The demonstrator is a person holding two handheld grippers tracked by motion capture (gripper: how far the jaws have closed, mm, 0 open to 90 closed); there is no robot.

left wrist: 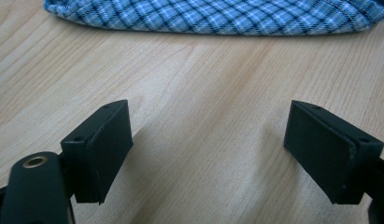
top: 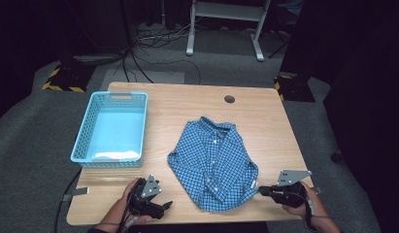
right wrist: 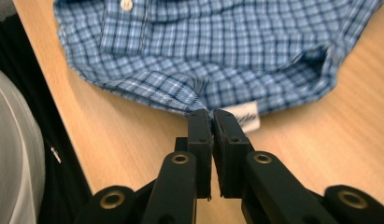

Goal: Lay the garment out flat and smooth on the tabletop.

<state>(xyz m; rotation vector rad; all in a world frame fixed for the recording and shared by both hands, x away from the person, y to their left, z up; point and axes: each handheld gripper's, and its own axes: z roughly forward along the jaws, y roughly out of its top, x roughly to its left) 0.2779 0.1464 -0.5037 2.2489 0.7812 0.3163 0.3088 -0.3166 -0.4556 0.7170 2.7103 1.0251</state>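
left gripper [top: 164, 204]: resting lower left on tabletop [top: 187, 99], jaws gaping wide, empty
right gripper [right wrist: 212, 115]: pinching checked shirt [top: 212, 162] hem, lower right

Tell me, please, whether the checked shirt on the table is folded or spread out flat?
Partly folded: the checked shirt lies buttoned, collar up, with its sleeves tucked in, while the right gripper pinches its hem.
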